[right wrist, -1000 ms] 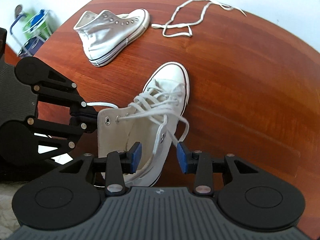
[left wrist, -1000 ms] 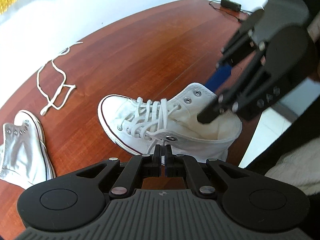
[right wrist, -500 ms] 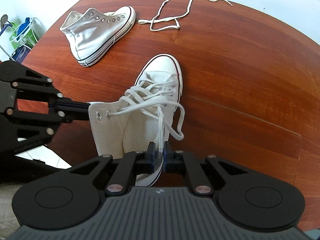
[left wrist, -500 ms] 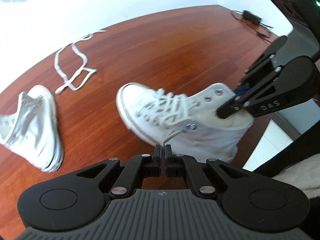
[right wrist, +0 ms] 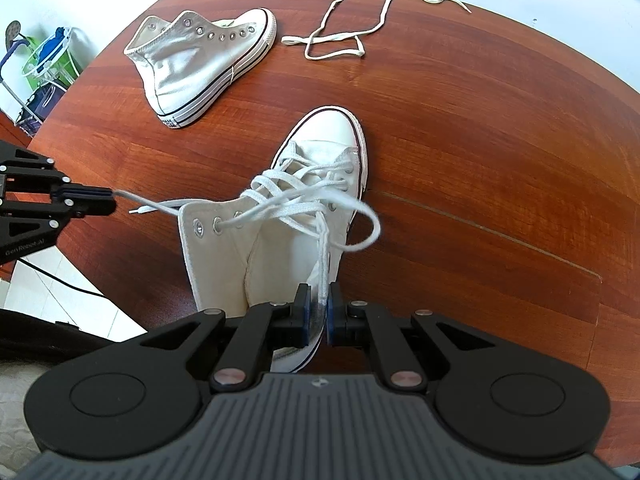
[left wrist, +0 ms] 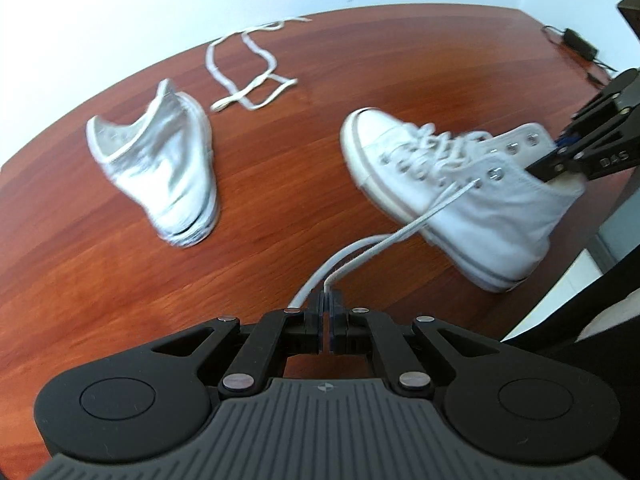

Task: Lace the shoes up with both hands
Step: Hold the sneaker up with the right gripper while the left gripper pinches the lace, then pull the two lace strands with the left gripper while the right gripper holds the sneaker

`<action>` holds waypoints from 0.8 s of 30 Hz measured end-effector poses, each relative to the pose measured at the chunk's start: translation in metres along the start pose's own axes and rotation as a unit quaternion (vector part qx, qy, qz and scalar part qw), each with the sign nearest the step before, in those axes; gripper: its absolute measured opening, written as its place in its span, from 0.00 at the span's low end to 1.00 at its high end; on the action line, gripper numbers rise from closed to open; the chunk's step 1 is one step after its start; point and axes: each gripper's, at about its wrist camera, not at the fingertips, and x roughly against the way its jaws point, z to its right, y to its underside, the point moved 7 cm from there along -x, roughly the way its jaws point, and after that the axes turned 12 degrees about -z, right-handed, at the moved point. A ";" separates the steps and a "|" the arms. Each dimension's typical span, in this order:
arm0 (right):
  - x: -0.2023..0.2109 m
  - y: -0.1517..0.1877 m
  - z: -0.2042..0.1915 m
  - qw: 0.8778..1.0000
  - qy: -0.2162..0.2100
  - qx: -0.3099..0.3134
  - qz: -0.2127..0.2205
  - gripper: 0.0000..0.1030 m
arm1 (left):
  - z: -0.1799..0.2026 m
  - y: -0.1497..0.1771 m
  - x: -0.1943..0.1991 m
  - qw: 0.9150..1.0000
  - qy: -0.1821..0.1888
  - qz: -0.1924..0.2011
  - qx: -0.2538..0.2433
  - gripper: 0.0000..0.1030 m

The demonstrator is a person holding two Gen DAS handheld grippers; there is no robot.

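Near shoe (right wrist: 316, 208) laced most of the way, top eyelets empty. Left gripper (left wrist: 328, 312) and right gripper (right wrist: 318, 314) each clamped on a lace end (left wrist: 420, 220). Other shoe (right wrist: 200, 64) unlaced, spare lace (right wrist: 340, 36) loose beside it.

A reddish-brown wooden desk (right wrist: 460, 128) with a rounded edge fills both views, its planks showing a long seam. Behind it stands a plain white wall (left wrist: 168, 8). Pale floor tiles (right wrist: 52, 276) show below the desk's edge, and what may be a wire rack (right wrist: 38, 76) holding coloured items stands far left.
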 end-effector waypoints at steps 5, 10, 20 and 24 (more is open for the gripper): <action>-0.001 0.000 0.000 1.000 0.000 0.000 -0.001 0.08 | -0.017 0.012 0.001 1.000 -0.017 -0.008 0.021 0.02; -0.002 0.000 0.000 1.000 0.002 0.001 -0.003 0.08 | -0.029 0.022 0.000 0.999 -0.030 -0.017 0.033 0.02; -0.004 -0.001 -0.001 1.000 0.004 0.002 -0.005 0.08 | -0.048 0.036 -0.003 0.997 -0.047 -0.030 0.050 0.02; -0.004 -0.001 -0.002 1.000 0.005 0.004 -0.006 0.08 | -0.048 0.035 -0.002 0.997 -0.043 -0.030 0.048 0.02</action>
